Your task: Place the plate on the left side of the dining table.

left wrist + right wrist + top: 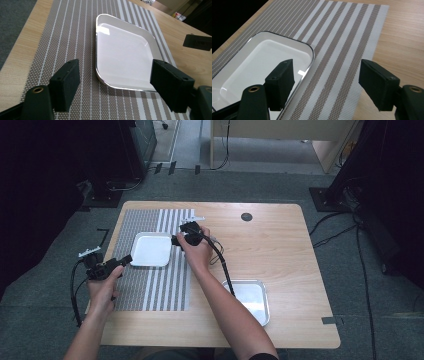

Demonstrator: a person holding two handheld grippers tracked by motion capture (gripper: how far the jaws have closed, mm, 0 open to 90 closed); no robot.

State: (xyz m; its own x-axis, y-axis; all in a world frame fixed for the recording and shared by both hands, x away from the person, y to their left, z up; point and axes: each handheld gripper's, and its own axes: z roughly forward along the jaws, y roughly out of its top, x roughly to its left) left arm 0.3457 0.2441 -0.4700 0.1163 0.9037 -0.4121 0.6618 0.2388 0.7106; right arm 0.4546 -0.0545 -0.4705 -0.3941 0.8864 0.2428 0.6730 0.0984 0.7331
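Note:
A white square plate (151, 249) with a thin dark rim lies flat on a brown-and-white striped placemat (150, 285) at the table's left. My left gripper (127, 260) is open at the plate's near left corner. In the left gripper view its jaws stand wide apart over the plate (122, 55) and the mat (70, 30), and they touch neither. My right gripper (175, 240) is open at the plate's right edge. In the right gripper view one jaw hangs above the plate (262, 62) and the other above the mat (342, 37), with nothing pinched between them.
A shiny metal tray (264, 302) lies empty on the bare wood at the front right, under my right forearm. A black round grommet (246, 216) sits near the table's far edge. Cables trail from both grippers across the table.

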